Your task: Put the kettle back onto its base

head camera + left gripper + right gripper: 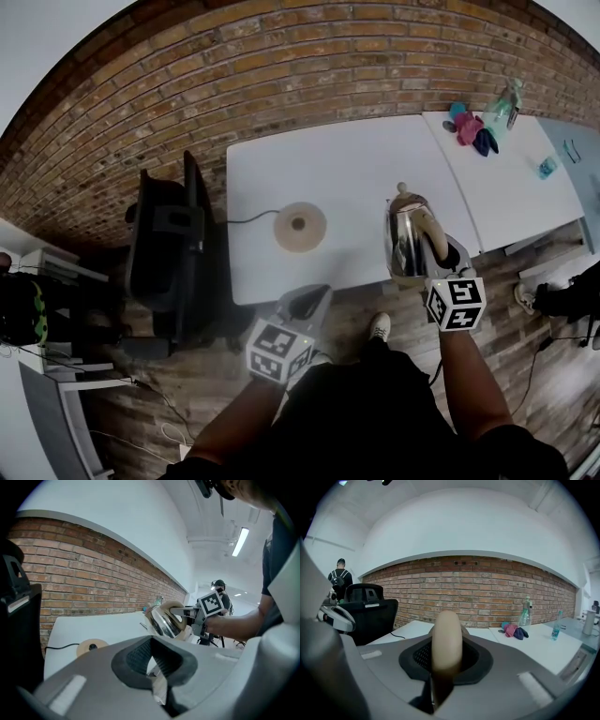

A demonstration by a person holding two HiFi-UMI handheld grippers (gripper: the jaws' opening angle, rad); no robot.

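Head view shows 1 shiny steel kettle with a beige handle (408, 239) and 1 round beige kettle base (300, 227), which lies flat on the larger of 2 white tables (347, 169) with its thin cable going to the left. The kettle is not on the base. It is held over the near edge of this table, to the right of the base and well apart from it.

Of the 2 grippers, the right gripper (441, 251) has its jaws clamped on the beige handle, and the right forearm reaches straight forward. The left gripper (307, 300) is lower, at the table's near edge, pointing to the base. Its jaws are together, with nothing between them.

1 black office chair (169, 244) stands left of the table.
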